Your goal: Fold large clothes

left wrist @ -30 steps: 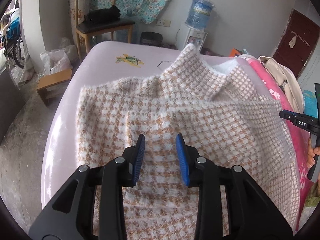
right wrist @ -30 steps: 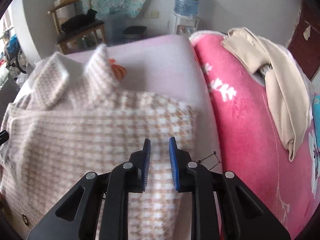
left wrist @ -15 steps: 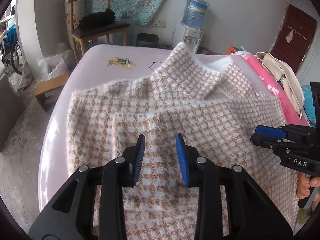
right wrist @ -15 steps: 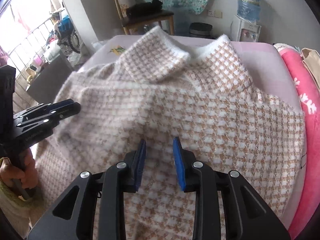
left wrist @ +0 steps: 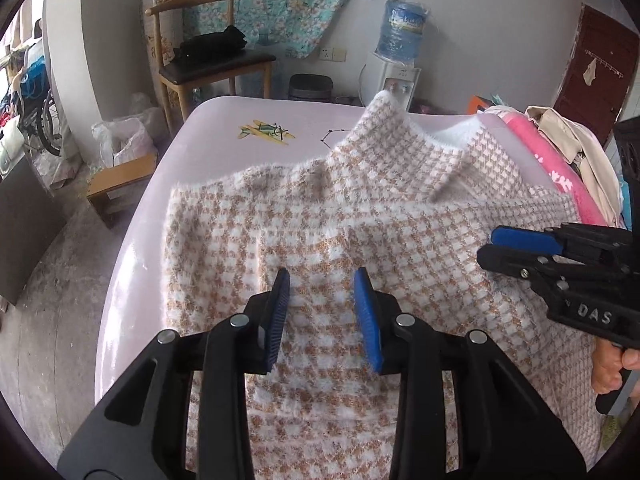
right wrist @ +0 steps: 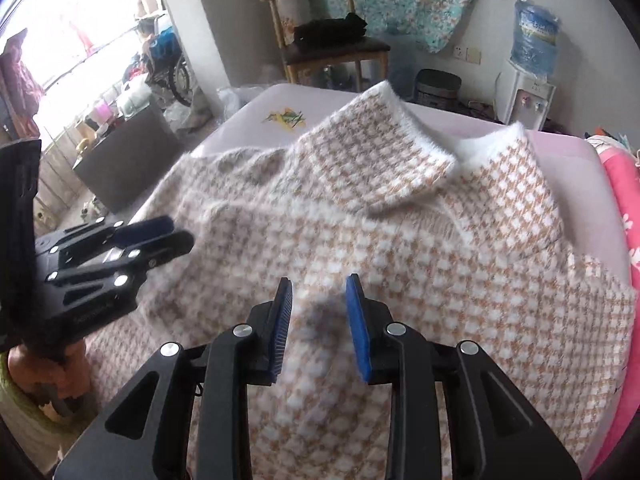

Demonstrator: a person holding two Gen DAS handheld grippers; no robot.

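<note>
Item: checked knit garment, lying spread over the lilac bench, collar toward the top of the frame, filling the centre of both views.

My left tongs, lower centre of the left view: blue pads apart, nothing between them, poised over the lower middle of the garment.

My right tongs: a second ago they sat at the garment's right edge beside the pink blanket; now they have swung across to mid-body, pads apart and empty. I judge the last fold released and the next pick not yet made.

Surroundings, left to right: wooden chair upper left, water dispenser upper centre, brown door upper right. Obstruction: the blanket and beige clothing crowd the bench's right edge.
</note>
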